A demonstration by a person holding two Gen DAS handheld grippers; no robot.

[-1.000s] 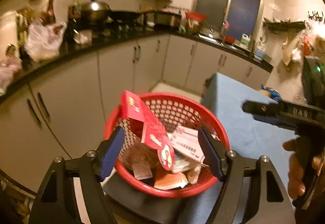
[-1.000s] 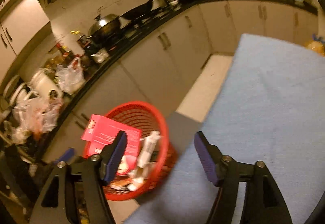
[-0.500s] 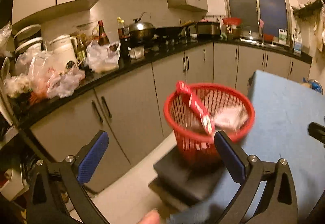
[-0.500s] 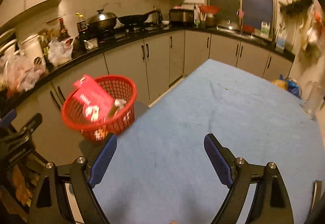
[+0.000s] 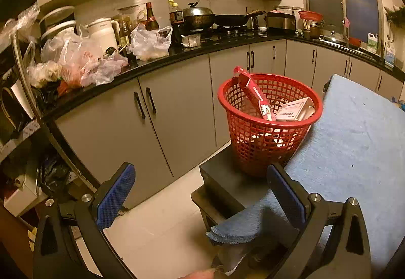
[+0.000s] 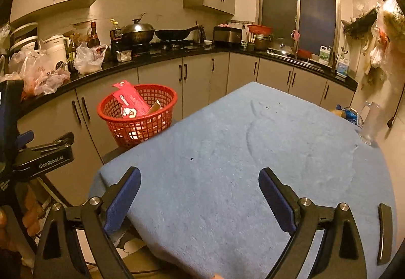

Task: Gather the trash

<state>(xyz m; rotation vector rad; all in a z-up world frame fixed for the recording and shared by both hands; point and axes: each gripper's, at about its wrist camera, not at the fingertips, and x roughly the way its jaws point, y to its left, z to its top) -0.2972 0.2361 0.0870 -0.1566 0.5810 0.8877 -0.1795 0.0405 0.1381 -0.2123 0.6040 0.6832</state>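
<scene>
The red mesh basket (image 5: 269, 124) stands on a dark stool (image 5: 227, 183) just beside the near corner of the table, whose top is covered by a blue cloth (image 6: 253, 165). Inside the basket a red carton (image 5: 254, 94) leans tilted against the rim on the side away from the table, its upper end projecting above the rim, and a pale printed box (image 5: 295, 108) lies on the side nearer the table; further paper scraps show through the mesh lower down. The left gripper (image 5: 200, 193) hangs short of the basket, over the stool and the floor, apart from the basket; its jaws have just been opening and now stand spread wide with nothing between the blue pads. The right gripper (image 6: 198, 199) is over the near end of the blue cloth, well apart from the basket; its jaws have likewise just been opening and stand wide apart, gripping nothing. On the far side of the cloth from the basket, a clear glass mug (image 6: 369, 124) stands upright.
</scene>
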